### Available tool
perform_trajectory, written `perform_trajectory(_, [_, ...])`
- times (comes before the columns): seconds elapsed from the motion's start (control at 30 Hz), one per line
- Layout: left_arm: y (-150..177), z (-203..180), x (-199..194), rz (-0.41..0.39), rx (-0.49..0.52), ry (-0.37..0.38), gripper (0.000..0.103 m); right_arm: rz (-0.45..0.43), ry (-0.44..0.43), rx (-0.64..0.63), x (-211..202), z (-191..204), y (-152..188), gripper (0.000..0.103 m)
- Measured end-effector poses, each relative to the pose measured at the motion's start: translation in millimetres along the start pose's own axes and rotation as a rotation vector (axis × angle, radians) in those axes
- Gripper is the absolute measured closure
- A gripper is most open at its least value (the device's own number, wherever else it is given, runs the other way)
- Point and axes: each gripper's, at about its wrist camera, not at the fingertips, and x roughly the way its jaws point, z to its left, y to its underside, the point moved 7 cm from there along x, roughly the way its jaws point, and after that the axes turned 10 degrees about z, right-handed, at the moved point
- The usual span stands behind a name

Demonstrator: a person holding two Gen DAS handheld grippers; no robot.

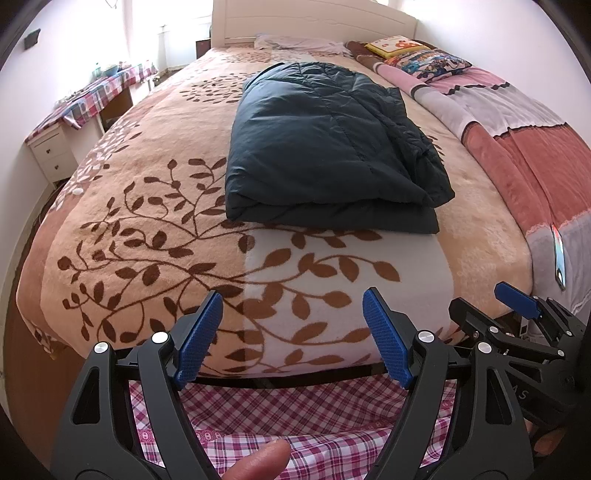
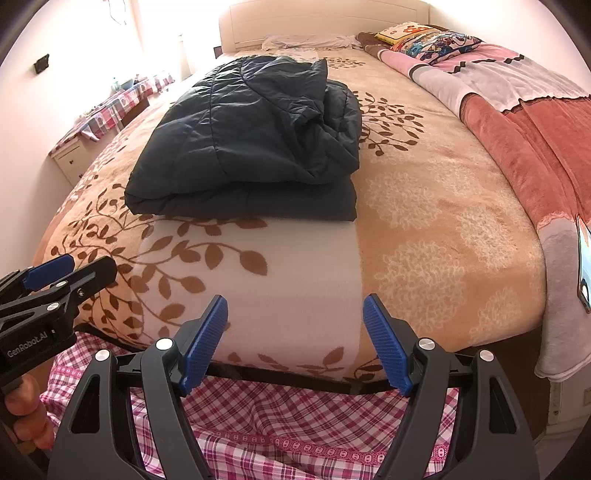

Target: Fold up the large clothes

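A dark navy quilted coat [image 1: 328,147] is seen lying folded on the bed [image 1: 147,229], on a tan blanket [image 2: 443,221] printed with brown leaves. The coat's long axis is laid along the length of the bed, from the foot toward the white headboard [image 1: 314,18]. A doubled, rounded fold edge is turned toward the foot of the bed, and two stacked layers are shown there. The looser, rumpled edges are gathered along the coat's right side.

The left hand-held gripper [image 1: 293,332] is held wide apart, with nothing between its blue pads [image 1: 199,336], above the foot edge of the bed and well apart from the coat. The right hand-held gripper [image 2: 295,338] is likewise spread wide and grips nothing, just beside the left one. A pink quilt [image 2: 535,140] is laid along the right side of the bed, and pink plaid fabric [image 2: 295,424] is seen beneath both tools.
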Motion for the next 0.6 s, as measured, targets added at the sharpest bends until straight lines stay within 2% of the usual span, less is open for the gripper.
perform_trajectory(0.6, [-0.4, 0.8, -1.2, -0.001, 0.002, 0.002, 0.027, 0.003, 0.001, -0.006, 0.2, 2.3, 0.7, 0.029])
